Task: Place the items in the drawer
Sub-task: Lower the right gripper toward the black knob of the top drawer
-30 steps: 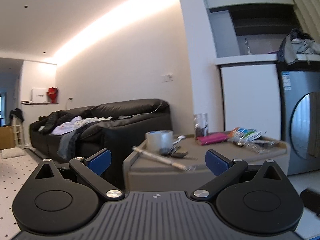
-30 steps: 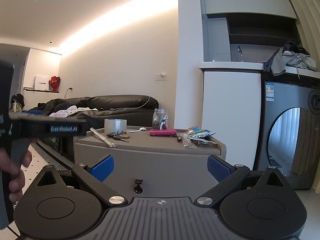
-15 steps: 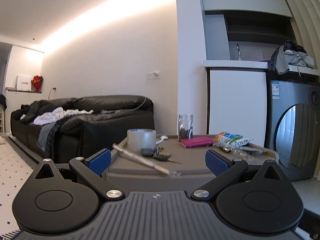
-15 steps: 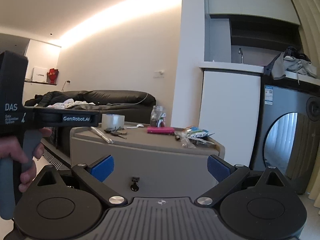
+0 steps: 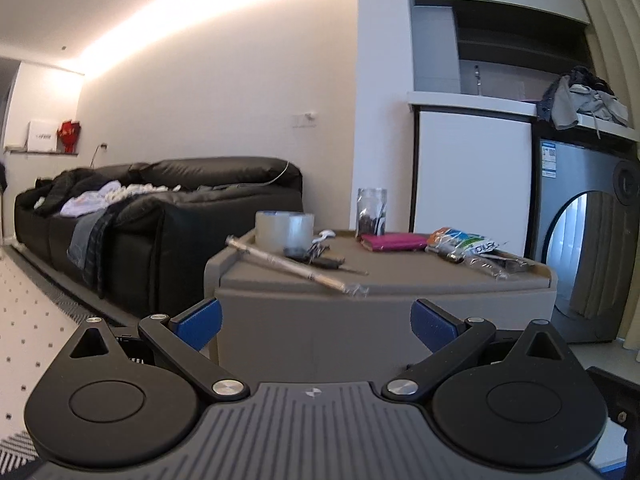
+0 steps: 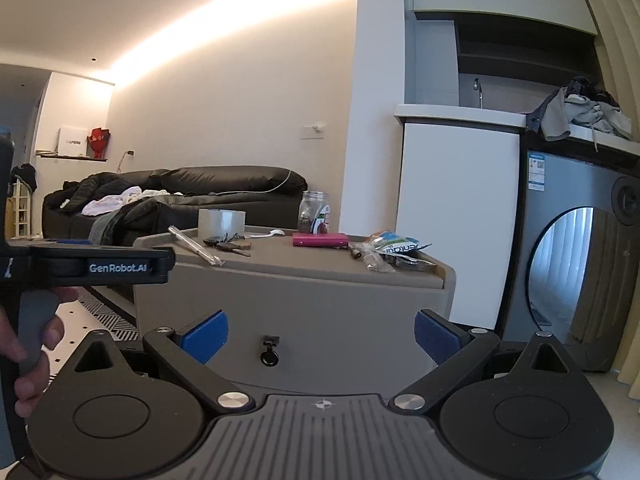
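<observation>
Both my claws are spread wide and hold nothing. My left claw (image 5: 314,320) has drifted closer to the grey cabinet (image 5: 360,320) than half a second ago, so its top now sits higher and larger at 12 o'clock. On that top lie the tape roll (image 5: 284,230) at 11 o'clock, keys (image 5: 316,258) touching a long wrapped stick (image 5: 292,266), a jar (image 5: 371,210), a pink wallet (image 5: 394,242) and a snack bag (image 5: 466,242) at 1 o'clock. My right claw (image 6: 320,334) now faces the drawer's lock (image 6: 270,350) a little nearer; the drawer (image 6: 320,312) is shut. My left hand (image 6: 32,360) grips its handle at 9 o'clock.
</observation>
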The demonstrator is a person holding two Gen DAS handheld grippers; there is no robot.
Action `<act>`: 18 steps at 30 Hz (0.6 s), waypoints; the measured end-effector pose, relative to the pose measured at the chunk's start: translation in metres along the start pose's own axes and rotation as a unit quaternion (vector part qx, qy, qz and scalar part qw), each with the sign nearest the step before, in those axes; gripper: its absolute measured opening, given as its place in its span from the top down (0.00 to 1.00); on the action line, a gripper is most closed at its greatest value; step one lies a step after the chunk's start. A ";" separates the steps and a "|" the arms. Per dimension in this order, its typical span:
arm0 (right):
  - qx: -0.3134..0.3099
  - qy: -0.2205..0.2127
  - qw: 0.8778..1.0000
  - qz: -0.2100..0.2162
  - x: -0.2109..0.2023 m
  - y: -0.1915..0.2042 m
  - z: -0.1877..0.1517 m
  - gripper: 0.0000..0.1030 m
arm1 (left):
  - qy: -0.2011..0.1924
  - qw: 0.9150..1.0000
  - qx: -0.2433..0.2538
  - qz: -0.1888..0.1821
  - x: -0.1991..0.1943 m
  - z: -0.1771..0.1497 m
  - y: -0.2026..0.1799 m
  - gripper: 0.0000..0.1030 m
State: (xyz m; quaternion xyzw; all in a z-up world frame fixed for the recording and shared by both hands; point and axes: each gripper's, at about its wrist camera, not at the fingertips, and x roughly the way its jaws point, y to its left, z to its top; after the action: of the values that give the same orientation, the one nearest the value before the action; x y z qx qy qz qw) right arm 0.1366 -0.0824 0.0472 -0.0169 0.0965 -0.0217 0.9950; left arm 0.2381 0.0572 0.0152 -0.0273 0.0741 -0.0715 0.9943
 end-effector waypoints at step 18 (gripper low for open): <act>-0.003 0.010 1.000 -0.003 0.005 0.012 -0.027 0.02 | 0.000 0.999 0.000 -0.039 -0.001 -0.010 0.016 0.00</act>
State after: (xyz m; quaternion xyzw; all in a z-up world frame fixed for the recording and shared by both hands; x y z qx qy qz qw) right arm 0.1369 -0.0719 0.0197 -0.0204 0.1068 -0.0247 0.9938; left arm 0.2381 0.0723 0.0049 -0.0306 0.0730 -0.1104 0.9907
